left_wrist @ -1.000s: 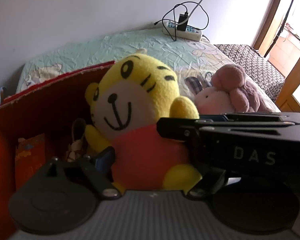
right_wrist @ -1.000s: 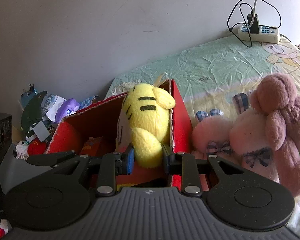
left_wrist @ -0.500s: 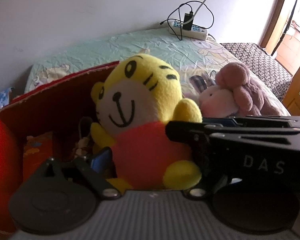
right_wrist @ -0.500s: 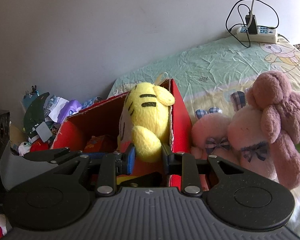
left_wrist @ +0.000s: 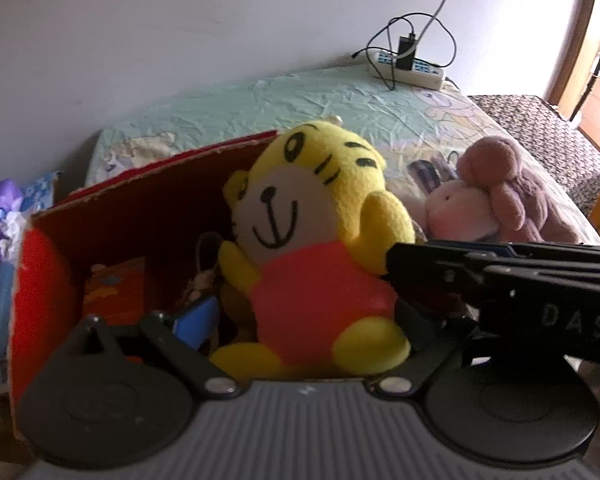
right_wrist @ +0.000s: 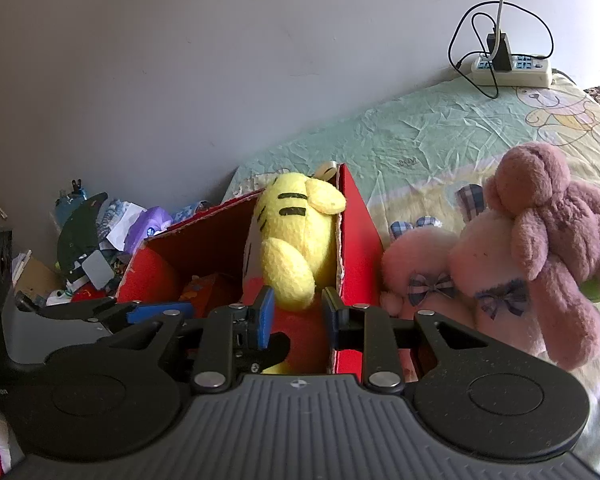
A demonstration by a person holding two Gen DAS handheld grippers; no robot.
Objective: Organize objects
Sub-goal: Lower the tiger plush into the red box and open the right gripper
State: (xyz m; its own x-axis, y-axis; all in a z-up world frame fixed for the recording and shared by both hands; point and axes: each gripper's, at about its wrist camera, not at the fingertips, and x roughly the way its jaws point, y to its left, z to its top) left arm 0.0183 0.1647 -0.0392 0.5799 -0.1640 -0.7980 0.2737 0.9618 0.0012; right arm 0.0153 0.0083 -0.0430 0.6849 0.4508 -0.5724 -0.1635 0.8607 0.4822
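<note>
Yellow plush tiger [left_wrist: 320, 236], black stripes, white face, red shirt: seated upright at the right end of the open red cardboard box [left_wrist: 156, 208] on the bed [left_wrist: 320, 100]. Left gripper [left_wrist: 300, 344]: jaws opening, spread around its body. Right gripper [right_wrist: 296, 316]: jaws pinching its arm. Pink plush rabbit [right_wrist: 500, 256] just right of the box.

Right gripper [right_wrist: 296, 312] low in frame, blue-padded fingers [right_wrist: 266, 316] flanking yellow tiger plush [right_wrist: 296, 240], contact unclear. Plush upright inside red cardboard box [right_wrist: 360, 248], against its right wall. Left gripper [right_wrist: 148, 316] at box's left, jaws opening. Pink plush toys [right_wrist: 500, 256] just right of box. Power strip [right_wrist: 512, 68] far back on green bedsheet [right_wrist: 420, 132].
</note>
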